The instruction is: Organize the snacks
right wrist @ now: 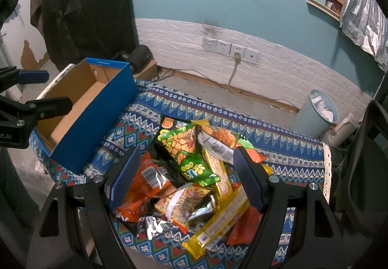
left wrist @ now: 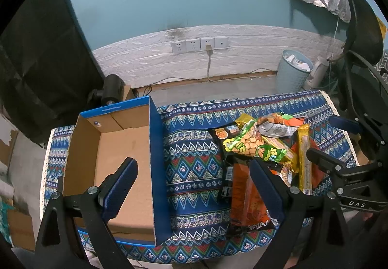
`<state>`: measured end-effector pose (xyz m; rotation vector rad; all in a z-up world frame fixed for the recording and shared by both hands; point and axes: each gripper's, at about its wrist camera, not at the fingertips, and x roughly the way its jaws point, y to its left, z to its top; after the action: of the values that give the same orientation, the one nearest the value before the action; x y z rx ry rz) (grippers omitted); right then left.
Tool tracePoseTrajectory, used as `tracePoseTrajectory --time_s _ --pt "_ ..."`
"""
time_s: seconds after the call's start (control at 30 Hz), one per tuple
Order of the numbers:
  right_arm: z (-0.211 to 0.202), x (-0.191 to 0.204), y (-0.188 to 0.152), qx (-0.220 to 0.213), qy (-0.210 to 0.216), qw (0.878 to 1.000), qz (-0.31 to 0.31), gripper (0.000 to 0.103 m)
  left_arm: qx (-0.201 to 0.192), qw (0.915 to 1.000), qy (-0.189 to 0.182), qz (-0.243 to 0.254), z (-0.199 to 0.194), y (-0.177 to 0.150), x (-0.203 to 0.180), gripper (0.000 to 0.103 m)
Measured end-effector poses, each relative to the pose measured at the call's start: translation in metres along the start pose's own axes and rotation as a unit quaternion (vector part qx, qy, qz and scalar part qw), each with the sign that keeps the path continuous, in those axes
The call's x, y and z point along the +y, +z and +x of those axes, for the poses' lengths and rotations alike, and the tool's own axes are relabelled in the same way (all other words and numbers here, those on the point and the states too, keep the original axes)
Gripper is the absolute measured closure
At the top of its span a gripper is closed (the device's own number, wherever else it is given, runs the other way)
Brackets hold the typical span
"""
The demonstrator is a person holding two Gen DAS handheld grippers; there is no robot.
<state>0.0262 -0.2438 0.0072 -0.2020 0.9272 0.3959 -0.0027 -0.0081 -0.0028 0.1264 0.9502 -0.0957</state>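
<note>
Snack packets (right wrist: 194, 172) lie heaped on the patterned tablecloth (right wrist: 286, 147) — a green bag (right wrist: 191, 155) on top, orange bags (right wrist: 145, 181) and a long yellow pack (right wrist: 223, 218) lower down. Just beside the heap sits a blue cardboard box (left wrist: 126, 152), bare inside. The right gripper (right wrist: 186, 176) hangs over the packets, fingers spread wide and holding nothing — the left gripper (left wrist: 194, 186) is likewise spread, one finger over the box, the other over an orange bag (left wrist: 245, 198).

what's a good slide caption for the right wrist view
Open right gripper poised over a snack pile, empty blue cardboard box alongside.
</note>
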Motion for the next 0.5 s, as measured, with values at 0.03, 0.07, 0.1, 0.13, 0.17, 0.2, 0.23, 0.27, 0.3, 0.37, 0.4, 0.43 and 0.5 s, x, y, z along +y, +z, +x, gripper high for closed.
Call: tracePoseTrajectory --time_s 0.03,0.07,0.1,0.13,0.17,0.2,0.23,0.27,0.3,0.37,0.4,0.43,0.5 --pt "-0.0002 -0.0001 0.0000 0.000 0.000 1.000 0.000 0.026 0.000 1.0000 0.000 0.000 0.0000 -0.0001 0.0001 0.008" --pt "-0.0002 -0.0003 0.0001 0.000 0.000 1.000 0.000 0.026 0.000 1.0000 0.000 -0.001 0.0000 0.0002 -0.0001 0.008" --pt "-0.0001 0.0001 0.0005 0.000 0.000 1.000 0.000 0.026 0.000 1.0000 -0.001 -0.001 0.0001 0.0003 -0.0003 0.008" --pt "-0.0001 0.0000 0.0004 0.001 0.000 1.000 0.000 0.026 0.000 1.0000 -0.001 0.000 0.0002 0.0003 -0.0003 0.008" --pt "-0.0001 0.0002 0.0004 0.001 0.000 1.000 0.000 0.026 0.000 1.0000 -0.002 0.000 0.0001 0.0003 -0.0005 0.008" --pt "-0.0003 -0.0002 0.0002 0.001 0.001 1.000 -0.001 0.026 0.000 1.0000 -0.003 0.000 0.0000 0.0001 -0.0002 0.008" --pt "-0.0002 0.0001 0.0002 0.001 0.001 1.000 -0.001 0.026 -0.001 1.0000 -0.004 0.000 0.0001 0.0002 -0.0004 0.008" --pt "-0.0004 -0.0003 0.0001 0.001 0.000 1.000 -0.001 0.026 -0.001 1.0000 -0.005 0.001 -0.0004 0.0002 -0.0005 0.008" --pt "-0.0005 -0.0008 0.0000 0.001 0.000 1.000 -0.001 0.026 -0.001 1.0000 -0.005 0.001 -0.0007 0.0002 -0.0011 0.008" --pt "-0.0002 -0.0001 0.0003 0.001 0.000 1.000 -0.001 0.026 -0.002 1.0000 -0.005 0.002 -0.0007 0.0003 -0.0022 0.008" --pt "-0.0003 -0.0007 0.0000 0.001 -0.001 1.000 -0.001 0.026 -0.002 1.0000 -0.005 0.002 -0.0006 0.0002 -0.0017 0.008" --pt "-0.0002 -0.0005 0.0001 0.001 -0.001 1.000 -0.001 0.026 -0.002 1.0000 -0.005 0.001 -0.0005 0.0002 -0.0018 0.008" --pt "0.0000 -0.0008 0.0000 0.002 -0.001 1.000 0.000 0.026 -0.002 1.0000 -0.006 0.001 -0.0006 0.0001 -0.0018 0.008"
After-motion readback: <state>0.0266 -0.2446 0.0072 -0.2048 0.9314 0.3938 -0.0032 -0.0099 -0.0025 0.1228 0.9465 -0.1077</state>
